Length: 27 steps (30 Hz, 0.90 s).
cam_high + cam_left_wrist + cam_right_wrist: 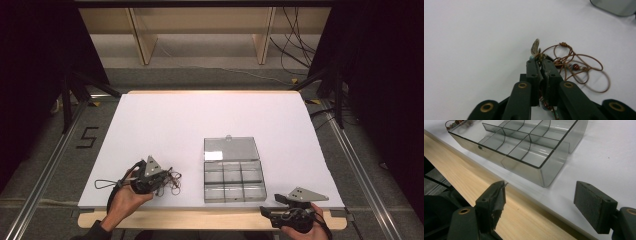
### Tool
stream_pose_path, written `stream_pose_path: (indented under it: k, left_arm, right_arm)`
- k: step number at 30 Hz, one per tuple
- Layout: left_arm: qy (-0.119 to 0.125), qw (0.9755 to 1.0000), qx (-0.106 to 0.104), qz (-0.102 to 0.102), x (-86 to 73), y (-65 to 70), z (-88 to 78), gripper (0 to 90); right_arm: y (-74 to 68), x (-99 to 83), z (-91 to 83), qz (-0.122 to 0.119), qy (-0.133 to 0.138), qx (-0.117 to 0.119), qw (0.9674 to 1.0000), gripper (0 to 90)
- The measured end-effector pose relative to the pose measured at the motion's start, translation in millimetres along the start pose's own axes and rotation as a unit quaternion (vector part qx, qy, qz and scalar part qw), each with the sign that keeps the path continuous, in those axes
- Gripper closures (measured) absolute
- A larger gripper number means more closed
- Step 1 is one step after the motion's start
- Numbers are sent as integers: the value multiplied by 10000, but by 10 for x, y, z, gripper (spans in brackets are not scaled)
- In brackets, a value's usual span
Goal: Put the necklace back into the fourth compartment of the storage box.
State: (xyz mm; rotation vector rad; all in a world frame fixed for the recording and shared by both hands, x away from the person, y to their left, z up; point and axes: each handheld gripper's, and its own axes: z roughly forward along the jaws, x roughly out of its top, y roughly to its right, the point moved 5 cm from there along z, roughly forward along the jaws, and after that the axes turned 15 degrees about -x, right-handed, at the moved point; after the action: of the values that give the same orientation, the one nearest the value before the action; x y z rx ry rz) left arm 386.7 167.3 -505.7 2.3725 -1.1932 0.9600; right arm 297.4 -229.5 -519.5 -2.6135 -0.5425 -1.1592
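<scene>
Nearest, at the front edge of the surface point(165, 115), the left hand-held gripper point(539, 60) is seen with its jaws brought together on a corded necklace point(576, 67); a small pale pendant point(535, 46) stands up just past the fingertips, and beaded cord trails back between the jaws. No earlier motion can be judged. The rest of the brown cord lies in loose loops on the white surface just beside the jaws, at the front left in the high view point(172, 181).

The necklace is judged light, limp and tangle-prone: it will sag and swing when lifted, and the loops may drag or snag. The thin cord could slip from the pads, so the hold is best taken at the knotted, beaded part by the pendant. The beads and pendant should be treated as fragile.

The right hand-held gripper point(540, 202) is held with its jaws wide apart and empty over the wooden front edge. Farther off, the clear compartment box point(233, 180) lies open, its lid point(231, 149) laid back.
</scene>
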Motion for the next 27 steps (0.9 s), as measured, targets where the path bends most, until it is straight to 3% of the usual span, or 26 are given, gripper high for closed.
stream_pose_path:
  k: [2,3,8,10,12,14,16,17,19,20,23,25,27]
  left_arm:
    - [22,10000,12,73,28,7,-17,860]
    - [-61,9998,8,188,35,0,-26,861]
    - [-65,10000,-65,32,22,0,55,862]
    - [-153,9999,-15,26,14,-31,65,858]
    - [-87,9999,30,51,23,-54,78,852]
    - [-102,9999,-35,-58,14,-51,104,848]
    - [-106,9999,6,44,14,-79,132,844]
    - [-107,9998,-67,-151,2,-68,149,839]
    - [-182,9998,-6,16,3,-106,149,846]
    - [-169,9998,49,-120,-4,-95,159,856]
    - [-204,9997,91,20,16,-66,138,871]
    - [-239,9997,12,60,46,-38,109,874]
    - [-178,9997,-33,147,82,-39,74,874]
  right_arm:
    - [-2,-1,12,6,38,26,10000,265]
    - [28,7,15,-165,87,-38,9998,265]
    - [23,4,15,-177,60,-46,9998,266]
    - [19,8,11,-141,41,-5,9999,266]
    - [18,9,12,-137,66,-18,9999,266]
    - [17,7,15,-129,86,-7,9999,266]
    - [23,8,13,-149,65,-16,9999,266]
    - [22,7,10,-150,58,-17,9999,266]
    - [21,5,5,-147,57,-44,9999,268]
    - [21,7,4,-144,61,-44,9999,268]
    - [23,11,12,-167,105,-19,9998,269]
    - [-1,0,1,-13,3,39,10000,268]
    - [26,10,8,-125,69,9,9999,268]
